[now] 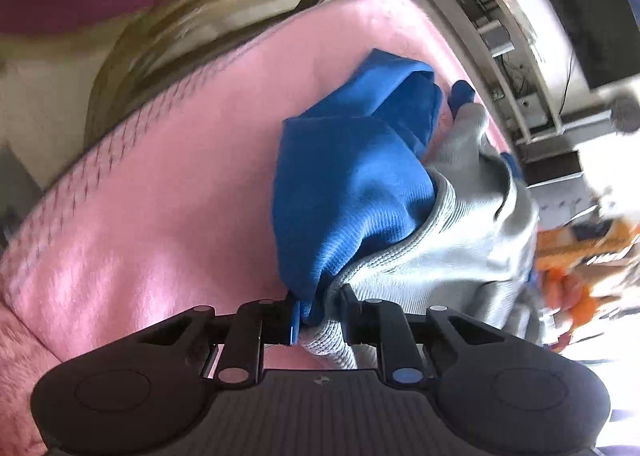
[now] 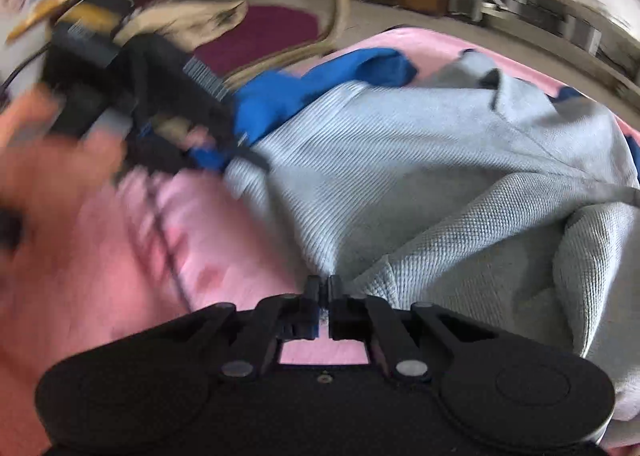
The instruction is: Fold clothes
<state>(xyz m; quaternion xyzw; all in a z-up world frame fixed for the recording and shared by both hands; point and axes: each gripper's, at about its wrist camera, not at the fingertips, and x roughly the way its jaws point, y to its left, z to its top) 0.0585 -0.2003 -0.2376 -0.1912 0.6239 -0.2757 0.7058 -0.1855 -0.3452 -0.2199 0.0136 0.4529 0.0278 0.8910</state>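
Left gripper angled down, jaws clamped on a bunched blue-and-grey edge of the garment; right gripper angled down at the grey hem, jaws together, whether cloth is pinched can't be told; garment ribbed knit, blue and pale grey, crumpled on fuzzy pink blanket, long axis unclear.

Left gripper fingers clamped, right gripper fingers closed

free: pink blanket left | blocked: heaped garment right
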